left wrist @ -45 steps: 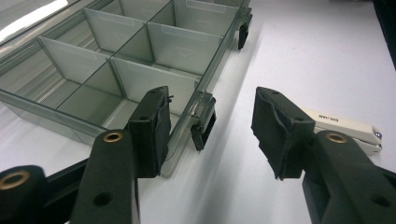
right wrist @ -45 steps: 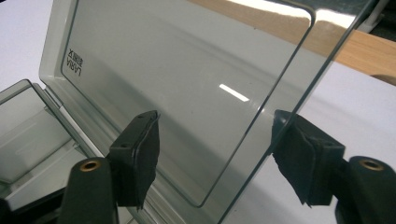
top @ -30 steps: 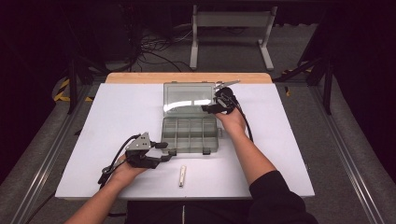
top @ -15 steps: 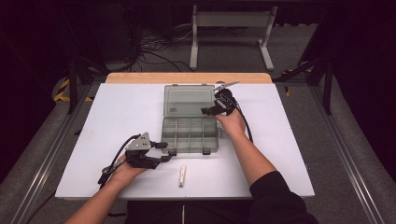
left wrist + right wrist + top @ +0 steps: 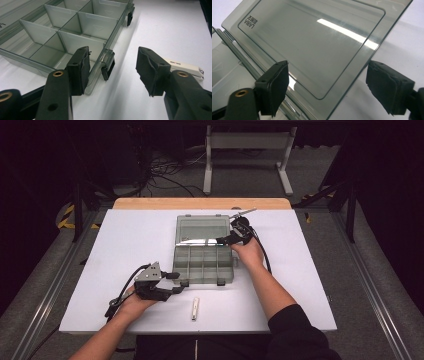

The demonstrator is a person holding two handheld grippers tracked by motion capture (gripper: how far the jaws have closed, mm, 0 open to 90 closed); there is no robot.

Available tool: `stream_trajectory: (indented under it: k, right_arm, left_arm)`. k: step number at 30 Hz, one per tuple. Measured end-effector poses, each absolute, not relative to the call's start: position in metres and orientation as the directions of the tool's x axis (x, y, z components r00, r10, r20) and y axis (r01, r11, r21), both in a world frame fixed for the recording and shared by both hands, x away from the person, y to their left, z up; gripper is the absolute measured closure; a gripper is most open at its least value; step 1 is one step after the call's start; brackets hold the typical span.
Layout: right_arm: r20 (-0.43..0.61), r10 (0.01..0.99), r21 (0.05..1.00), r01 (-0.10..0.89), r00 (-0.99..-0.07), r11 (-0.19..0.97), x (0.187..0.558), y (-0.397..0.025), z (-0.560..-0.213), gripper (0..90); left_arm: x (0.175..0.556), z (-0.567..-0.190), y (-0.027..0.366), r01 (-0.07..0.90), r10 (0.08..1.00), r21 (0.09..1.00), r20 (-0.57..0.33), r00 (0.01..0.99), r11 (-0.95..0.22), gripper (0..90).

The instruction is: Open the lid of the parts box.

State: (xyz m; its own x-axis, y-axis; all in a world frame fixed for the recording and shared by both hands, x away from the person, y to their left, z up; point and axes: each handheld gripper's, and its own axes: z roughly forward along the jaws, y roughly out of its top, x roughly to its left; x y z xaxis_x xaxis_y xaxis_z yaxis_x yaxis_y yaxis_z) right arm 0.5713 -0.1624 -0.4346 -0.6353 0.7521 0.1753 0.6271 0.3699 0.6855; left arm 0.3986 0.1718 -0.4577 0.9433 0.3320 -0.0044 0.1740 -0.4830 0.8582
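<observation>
A clear grey compartment box point(image 5: 204, 265) lies open mid-table, its lid point(image 5: 202, 228) folded back flat. My right gripper point(image 5: 223, 240) is at the lid's right edge. Its jaws stand open in the right gripper view, with the lid point(image 5: 312, 42) and its near corner between them, gripper point(image 5: 328, 85). My left gripper point(image 5: 179, 282) rests at the box's front left corner, open. In the left gripper view, one black front latch point(image 5: 108, 67) sits between the open jaws, gripper point(image 5: 112, 67). The compartments point(image 5: 82, 22) look empty.
A small white oblong tool point(image 5: 195, 308) lies on the white tabletop point(image 5: 125, 240) in front of the box, and shows behind the right-hand jaw as a white tool point(image 5: 186, 68) in the left gripper view. A metal stand point(image 5: 247, 155) and cables sit beyond the table.
My right gripper has shifted slightly toward me along the lid's right edge. The left gripper and the white tool have stayed put.
</observation>
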Motion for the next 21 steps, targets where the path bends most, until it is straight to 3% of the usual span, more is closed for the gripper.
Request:
stream_trajectory:
  k: [9,17,21]
  right_arm:
    - [0.165,0.759,0.705,0.614,-0.629,0.355,0.562,-0.174,-0.428,18.1]
    - [0.094,0.702,0.782,0.488,-0.706,0.387,0.525,-0.176,-0.399,20.8]
    - [0.089,0.676,0.804,0.453,-0.732,0.385,0.507,-0.177,-0.391,22.1]
  left_arm:
    - [0.396,-0.450,0.173,0.145,0.324,0.871,0.017,0.946,-0.469,38.1]
    - [0.392,-0.437,0.183,0.151,0.370,0.893,0.018,0.929,-0.423,22.5]
    - [0.392,-0.430,0.187,0.149,0.388,0.903,0.021,0.921,-0.403,19.6]
